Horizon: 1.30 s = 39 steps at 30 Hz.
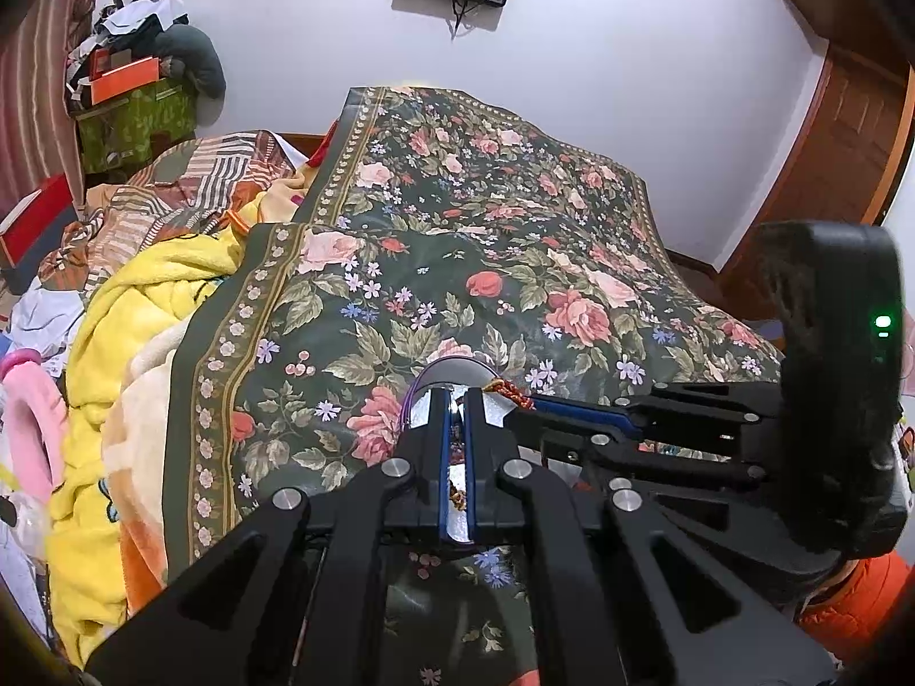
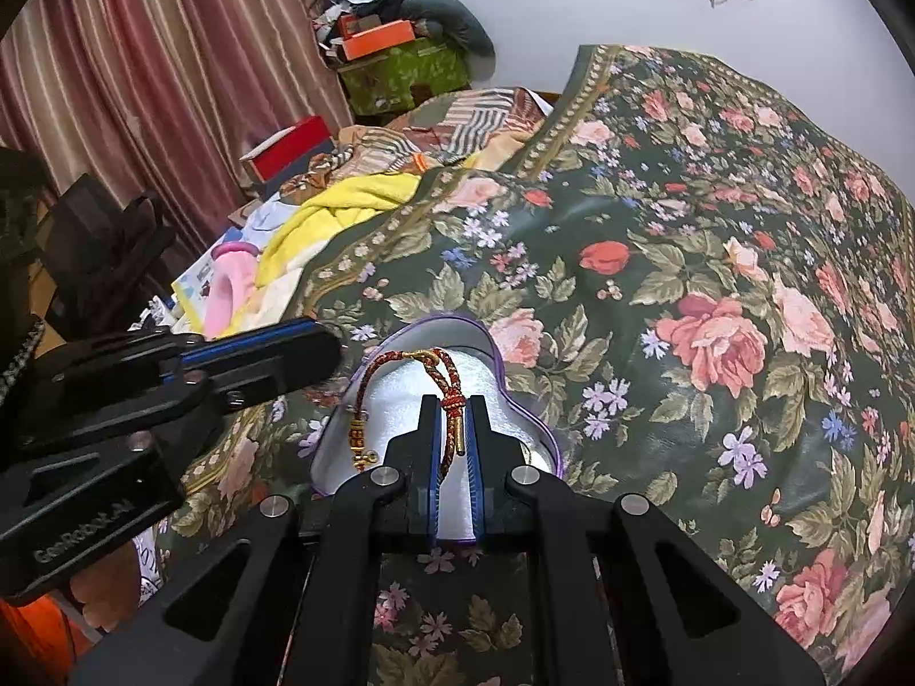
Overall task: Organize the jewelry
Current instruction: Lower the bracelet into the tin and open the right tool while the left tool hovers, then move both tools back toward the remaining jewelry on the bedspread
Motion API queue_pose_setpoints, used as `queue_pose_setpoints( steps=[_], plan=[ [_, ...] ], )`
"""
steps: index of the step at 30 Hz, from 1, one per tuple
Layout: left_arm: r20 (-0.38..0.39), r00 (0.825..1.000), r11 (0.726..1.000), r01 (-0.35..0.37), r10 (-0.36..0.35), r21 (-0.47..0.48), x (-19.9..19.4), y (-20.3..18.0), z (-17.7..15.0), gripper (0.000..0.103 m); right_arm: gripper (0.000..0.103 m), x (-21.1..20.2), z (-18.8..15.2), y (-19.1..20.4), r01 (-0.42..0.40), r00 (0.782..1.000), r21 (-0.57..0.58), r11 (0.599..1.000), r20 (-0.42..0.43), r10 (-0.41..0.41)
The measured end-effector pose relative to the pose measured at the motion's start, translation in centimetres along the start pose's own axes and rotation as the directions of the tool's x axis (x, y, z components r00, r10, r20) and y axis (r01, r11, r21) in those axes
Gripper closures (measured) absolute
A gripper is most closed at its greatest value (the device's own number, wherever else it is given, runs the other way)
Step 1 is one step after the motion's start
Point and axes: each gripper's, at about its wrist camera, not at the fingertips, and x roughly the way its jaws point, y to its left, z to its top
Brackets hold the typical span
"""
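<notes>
Right gripper (image 2: 453, 429) is clamping the braided bracelet (image 2: 443, 369) over the open tin (image 2: 517, 400) on the floral bedspread (image 2: 715, 228). Left gripper (image 1: 456, 420), fingers nearly together w/ tin visible between; grip unclear. Lower cord fully inside rim before releasing.

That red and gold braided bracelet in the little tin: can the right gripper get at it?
Probably yes: the right gripper already seems shut on the bracelet over the open tin, nothing between them.

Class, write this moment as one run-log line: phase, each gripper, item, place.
phase: placing | right gripper: shut on bracelet over tin | left gripper: shut on tin's rim | surface: bedspread
</notes>
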Motion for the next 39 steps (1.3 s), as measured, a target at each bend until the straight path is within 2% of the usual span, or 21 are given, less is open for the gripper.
queue_pose_setpoints(
  steps=[5,9,20,26,33,39],
  plan=[
    [-0.010,1.000,1.000,0.011,-0.011,-0.001,0.3,-0.2,0.0,0.101,0.094,-0.1,0.2,0.0,0.010,1.000,-0.001,1.000,0.003,-0.010],
    [-0.021,1.000,1.000,0.017,-0.016,0.004,0.6,-0.4,-0.1,0.101,0.087,-0.3,0.2,-0.6,0.012,1.000,0.020,1.000,0.004,-0.012],
    [-0.076,0.997,1.000,0.016,-0.017,-0.012,2.0,-0.6,-0.4,0.100,0.087,-2.6,0.1,-2.6,0.037,0.998,0.071,0.997,0.048,-0.041],
    [-0.041,0.999,1.000,-0.001,0.001,-0.012,0.4,-0.4,0.2,0.100,0.087,-4.4,0.0,-3.1,0.069,0.994,0.078,0.995,0.080,-0.075],
    [0.033,0.998,0.998,-0.048,0.047,0.049,-2.7,-1.5,1.0,0.098,0.087,-7.5,-0.7,-3.6,0.125,0.984,0.064,0.990,0.118,-0.132],
    [0.016,0.999,0.994,-0.046,0.045,0.101,-3.1,-3.5,0.2,0.098,0.087,-9.8,-2.2,-4.3,0.175,0.976,0.063,0.983,0.121,-0.181]
  ],
)
